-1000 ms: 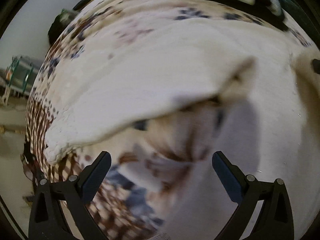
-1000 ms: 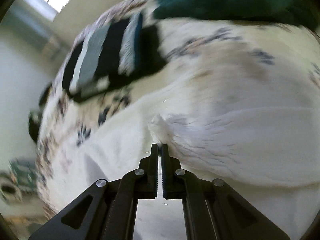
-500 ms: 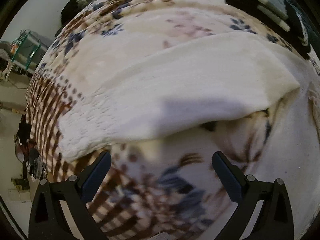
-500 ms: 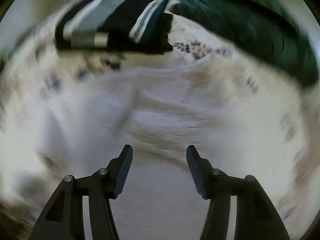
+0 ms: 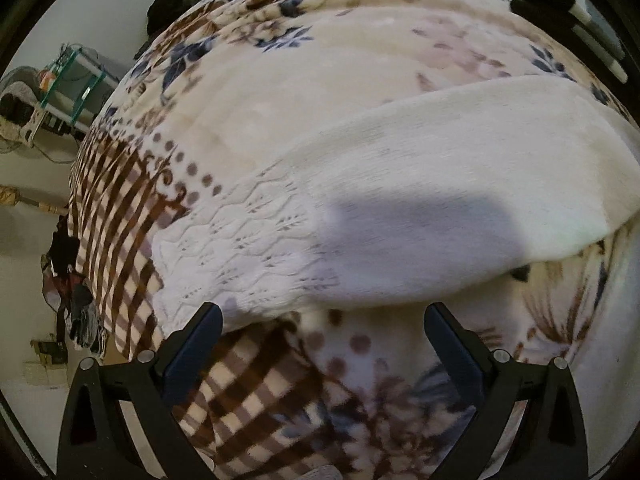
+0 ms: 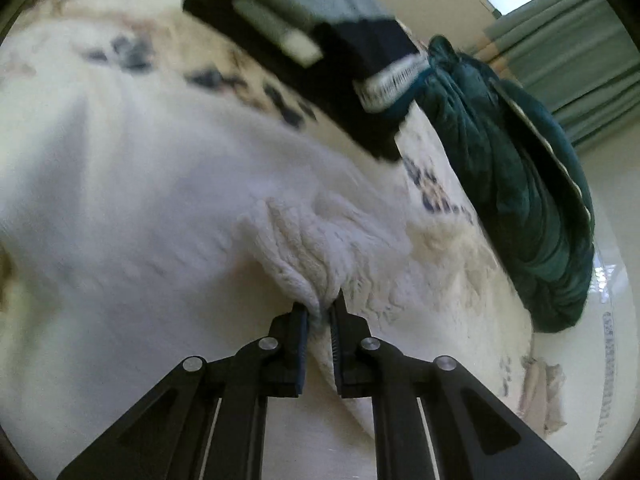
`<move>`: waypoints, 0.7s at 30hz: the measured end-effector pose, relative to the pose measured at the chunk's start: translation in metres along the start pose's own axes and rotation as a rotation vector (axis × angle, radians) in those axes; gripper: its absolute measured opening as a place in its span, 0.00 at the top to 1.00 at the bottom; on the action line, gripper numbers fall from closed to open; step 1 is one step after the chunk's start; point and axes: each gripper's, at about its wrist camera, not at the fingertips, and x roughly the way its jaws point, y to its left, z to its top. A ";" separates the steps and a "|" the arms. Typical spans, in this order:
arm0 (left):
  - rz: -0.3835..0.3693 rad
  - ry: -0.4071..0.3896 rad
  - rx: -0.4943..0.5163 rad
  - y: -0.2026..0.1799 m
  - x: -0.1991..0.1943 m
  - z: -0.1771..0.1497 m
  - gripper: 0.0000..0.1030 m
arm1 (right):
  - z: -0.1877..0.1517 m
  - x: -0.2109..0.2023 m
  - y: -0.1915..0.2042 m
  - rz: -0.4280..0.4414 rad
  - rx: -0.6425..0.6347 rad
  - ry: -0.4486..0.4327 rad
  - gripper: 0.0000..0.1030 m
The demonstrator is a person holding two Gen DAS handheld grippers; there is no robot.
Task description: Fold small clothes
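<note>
- My right gripper (image 6: 320, 312) pinches a bunched fold of the white knit (image 6: 304, 240), lying on the blanket (image 6: 432, 184).
- My left gripper (image 5: 322, 320) hangs spread wide, empty, above the knit's (image 5: 400, 200) near edge.

- Bed covered by a floral blanket (image 5: 248, 92), brown checks along its edge.
- White knit garment (image 5: 440, 184) spread flat on it.
- Black striped folded garment (image 6: 320, 32) beyond.
- Dark green bundle (image 6: 520, 184) just beside that.
</note>
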 end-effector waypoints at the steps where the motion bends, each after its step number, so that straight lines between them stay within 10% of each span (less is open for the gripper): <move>1: -0.001 0.002 -0.002 0.000 0.000 0.000 0.00 | 0.005 -0.002 0.004 0.017 0.001 -0.001 0.90; 6: -0.016 -0.004 -0.013 0.004 -0.003 -0.002 0.00 | 0.021 0.012 0.017 0.098 0.018 0.110 0.86; 8: -0.041 0.014 -0.043 0.012 -0.005 -0.006 0.00 | 0.018 0.010 -0.001 0.167 0.109 0.144 0.68; 10: -0.085 0.047 -0.106 0.026 -0.006 -0.014 0.00 | 0.008 0.001 -0.020 0.207 0.188 0.135 0.28; 13: -0.190 0.140 -0.260 0.058 0.003 -0.027 0.00 | -0.021 -0.016 -0.056 0.189 0.321 0.174 0.04; 21: -0.435 0.223 -0.788 0.125 0.055 -0.037 0.00 | -0.096 -0.023 -0.104 0.218 0.620 0.296 0.02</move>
